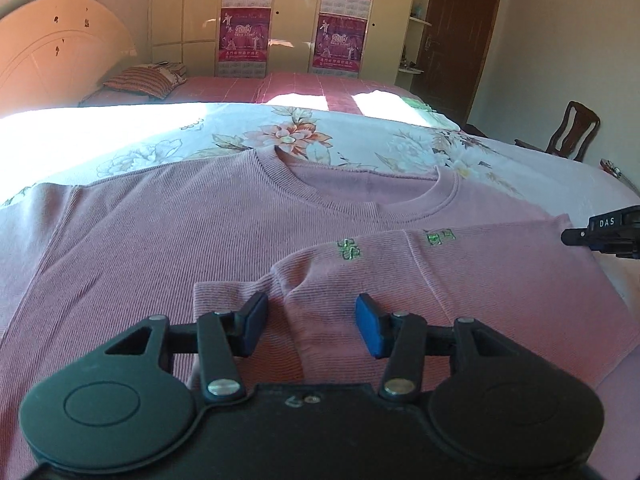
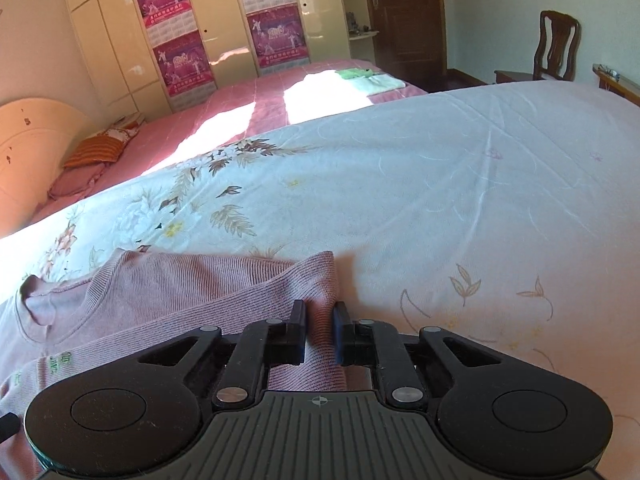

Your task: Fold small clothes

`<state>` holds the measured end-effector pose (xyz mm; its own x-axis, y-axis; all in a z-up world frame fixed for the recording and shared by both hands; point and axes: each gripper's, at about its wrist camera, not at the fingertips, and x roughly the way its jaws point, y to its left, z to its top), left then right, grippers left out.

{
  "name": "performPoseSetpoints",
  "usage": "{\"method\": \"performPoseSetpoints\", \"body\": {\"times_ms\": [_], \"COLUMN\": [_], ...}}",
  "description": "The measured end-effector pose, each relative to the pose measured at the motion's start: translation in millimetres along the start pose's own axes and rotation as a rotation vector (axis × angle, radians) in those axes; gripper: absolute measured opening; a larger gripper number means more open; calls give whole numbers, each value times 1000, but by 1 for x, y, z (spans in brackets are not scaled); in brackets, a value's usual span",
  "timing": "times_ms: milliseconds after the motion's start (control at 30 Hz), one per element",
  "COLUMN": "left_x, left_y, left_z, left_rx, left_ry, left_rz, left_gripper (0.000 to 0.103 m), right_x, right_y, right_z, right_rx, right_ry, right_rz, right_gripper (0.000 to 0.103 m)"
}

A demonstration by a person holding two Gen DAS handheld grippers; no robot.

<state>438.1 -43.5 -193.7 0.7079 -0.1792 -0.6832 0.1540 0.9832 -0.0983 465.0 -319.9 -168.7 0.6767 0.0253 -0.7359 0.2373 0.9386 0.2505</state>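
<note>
Left hand-held gripper (image 1: 308, 320) hovers, jaws apart, over the folded pink sweater (image 1: 200, 240).

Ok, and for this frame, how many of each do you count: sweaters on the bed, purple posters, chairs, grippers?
pink sweater: 1
purple posters: 4
wooden chair: 1
grippers: 2, the left gripper and the right gripper
Total: 8
</note>
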Motion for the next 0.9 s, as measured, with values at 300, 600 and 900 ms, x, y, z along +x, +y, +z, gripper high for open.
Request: {"method": "performPoseSetpoints", "body": {"times_ms": [300, 600, 900], "left_x": [-33, -28, -53], "left_y": [-3, -5, -7], "left_z": [-6, -11, -12], "left_rx": [22, 56, 6], "left_ry": [-7, 64, 105], "left_rz": [8, 47, 101], "left_gripper": [50, 51, 53], "right_x": [-52, -67, -87], "right_y": [31, 47, 54], "right_z": [-31, -85, -99], "right_rx": [-149, -328, -353], "right_ry": [-67, -30, -5], "right_rz": [-16, -58, -24], "right_gripper": [24, 24, 24]}}
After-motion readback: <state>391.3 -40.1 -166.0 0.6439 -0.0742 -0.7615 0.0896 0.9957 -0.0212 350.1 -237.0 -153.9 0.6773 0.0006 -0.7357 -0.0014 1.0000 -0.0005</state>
